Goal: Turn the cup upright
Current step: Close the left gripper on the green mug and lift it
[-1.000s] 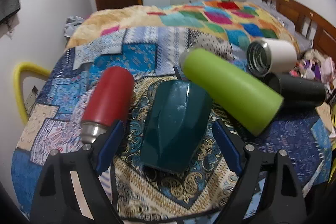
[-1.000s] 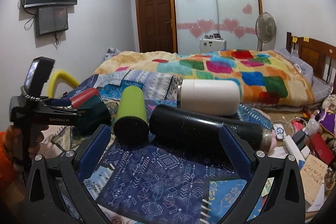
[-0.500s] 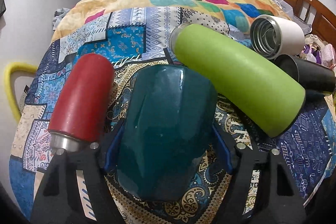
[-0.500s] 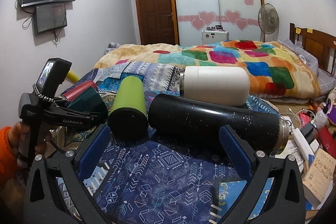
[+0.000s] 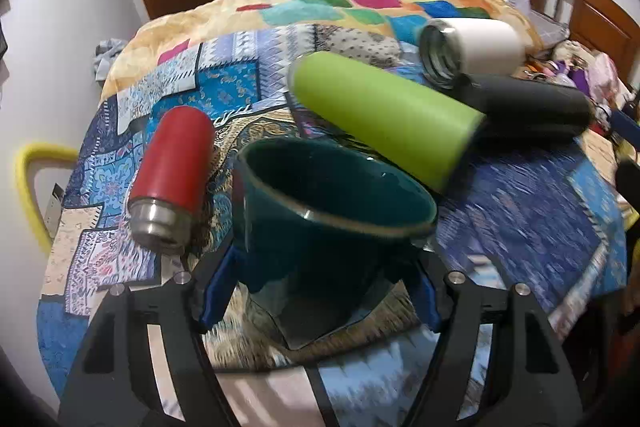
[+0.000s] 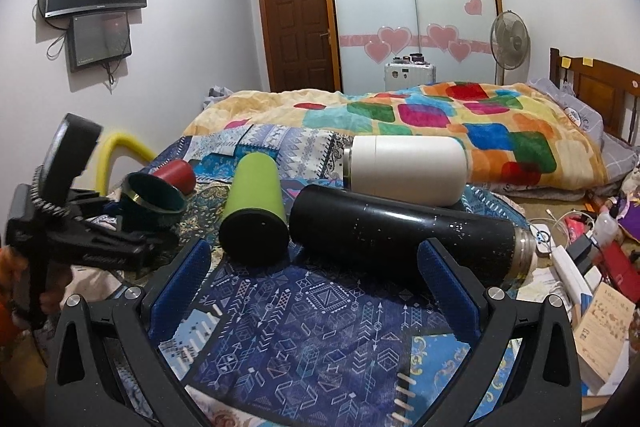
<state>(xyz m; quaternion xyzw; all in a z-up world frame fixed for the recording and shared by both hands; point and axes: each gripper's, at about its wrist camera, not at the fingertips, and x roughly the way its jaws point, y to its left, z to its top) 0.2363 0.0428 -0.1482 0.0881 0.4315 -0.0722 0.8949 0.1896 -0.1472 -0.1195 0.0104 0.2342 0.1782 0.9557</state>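
My left gripper (image 5: 316, 291) is shut on a dark teal cup (image 5: 320, 223) and holds it lifted above the patterned cloth, mouth tilted up and away from me. The cup also shows in the right wrist view (image 6: 154, 201), held by the left gripper (image 6: 108, 227) at the far left. My right gripper (image 6: 316, 287) is open and empty, its blue pads on either side of the near end of a black flask (image 6: 400, 239) that lies on its side.
A red flask (image 5: 174, 167), a green tumbler (image 5: 384, 115), a white tumbler (image 5: 472, 47) and the black flask (image 5: 528, 107) all lie on their sides on the cloth-covered table (image 6: 320, 327). A bed stands behind, clutter at the right.
My left gripper closed on the teal cup, lifted it off the cloth and turned it so its mouth now faces upward. The right gripper moved slightly closer to the black flask.
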